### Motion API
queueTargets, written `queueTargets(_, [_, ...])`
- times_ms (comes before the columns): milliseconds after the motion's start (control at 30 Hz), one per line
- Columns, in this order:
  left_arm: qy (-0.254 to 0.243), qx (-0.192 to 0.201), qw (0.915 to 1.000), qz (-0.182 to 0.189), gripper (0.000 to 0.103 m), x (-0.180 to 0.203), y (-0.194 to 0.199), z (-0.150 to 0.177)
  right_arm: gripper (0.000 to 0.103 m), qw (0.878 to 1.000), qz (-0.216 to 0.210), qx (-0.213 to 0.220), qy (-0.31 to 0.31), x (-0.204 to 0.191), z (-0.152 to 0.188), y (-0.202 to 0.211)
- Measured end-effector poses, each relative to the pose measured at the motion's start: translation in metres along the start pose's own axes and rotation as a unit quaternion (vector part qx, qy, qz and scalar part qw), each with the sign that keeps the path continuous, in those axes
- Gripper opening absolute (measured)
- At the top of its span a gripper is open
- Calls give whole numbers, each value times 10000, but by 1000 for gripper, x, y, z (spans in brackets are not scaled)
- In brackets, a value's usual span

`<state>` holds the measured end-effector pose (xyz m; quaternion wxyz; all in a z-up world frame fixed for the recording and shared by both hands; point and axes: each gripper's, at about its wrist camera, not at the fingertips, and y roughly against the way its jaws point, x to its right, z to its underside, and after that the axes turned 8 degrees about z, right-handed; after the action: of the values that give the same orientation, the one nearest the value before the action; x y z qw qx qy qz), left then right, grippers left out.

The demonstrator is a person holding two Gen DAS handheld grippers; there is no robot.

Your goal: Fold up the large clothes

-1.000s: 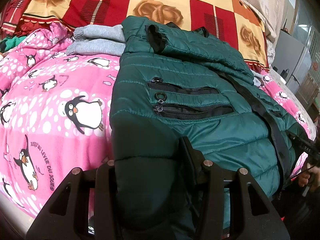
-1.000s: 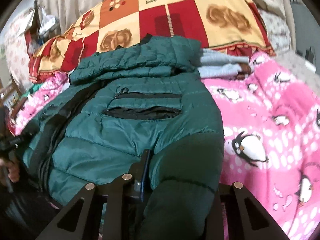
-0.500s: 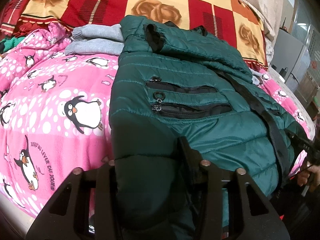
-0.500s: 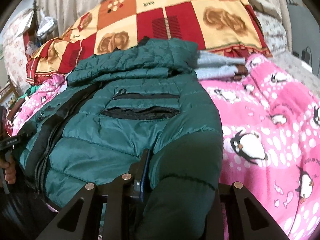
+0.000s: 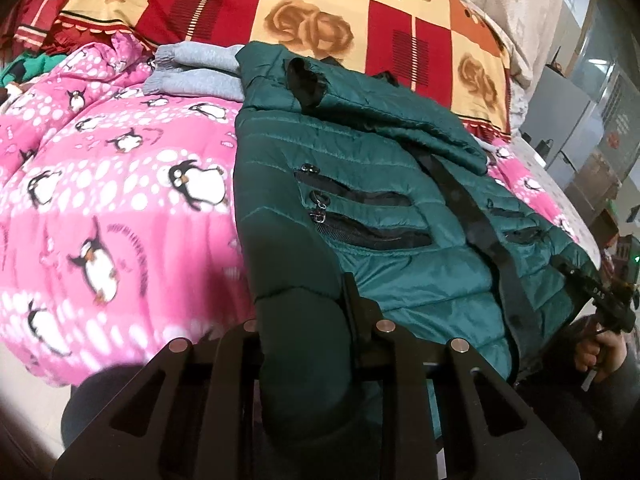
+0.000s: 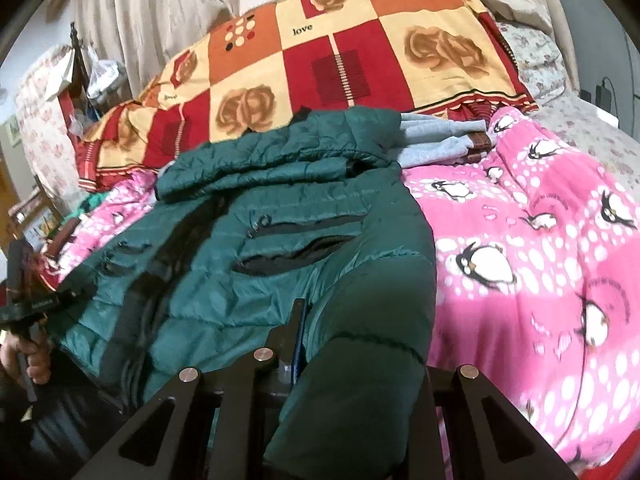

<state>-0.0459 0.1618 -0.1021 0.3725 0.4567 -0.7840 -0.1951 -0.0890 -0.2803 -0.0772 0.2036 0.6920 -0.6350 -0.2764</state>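
A dark green quilted jacket (image 5: 380,184) lies front up on a pink penguin blanket (image 5: 100,200), with its black zip band down the middle and its sleeves folded across the top. My left gripper (image 5: 304,336) is shut on the jacket's hem corner, which bulges up between the fingers. In the right wrist view the jacket (image 6: 280,216) fills the middle, and my right gripper (image 6: 352,376) is shut on the other hem corner. Each gripper shows at the far edge of the other's view, held by a hand.
A folded grey garment (image 5: 192,68) lies beside the jacket's top on the blanket (image 6: 540,260). A red and yellow rose-patterned quilt (image 5: 320,12) is piled behind. Curtains (image 6: 160,20) hang at the back. A grey cabinet (image 5: 560,116) stands to the right.
Both grippers have drawn back toward the near edge of the bed with the jacket hem still held, and both views have tilted.
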Motion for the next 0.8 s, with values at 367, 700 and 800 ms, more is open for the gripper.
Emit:
queueTargets(367, [38, 121, 9997, 186, 19, 9, 45, 12, 19, 9999, 62, -117, -78, -10, 19, 39])
queueTargets(700, [-67, 234, 9990, 385, 19, 27, 92, 26, 19, 9997, 111, -230, 38, -23, 32, 93])
queueTargets(800, [-25, 301, 9982, 520, 19, 31, 109, 31, 19, 9996, 111, -262, 74, -24, 36, 108])
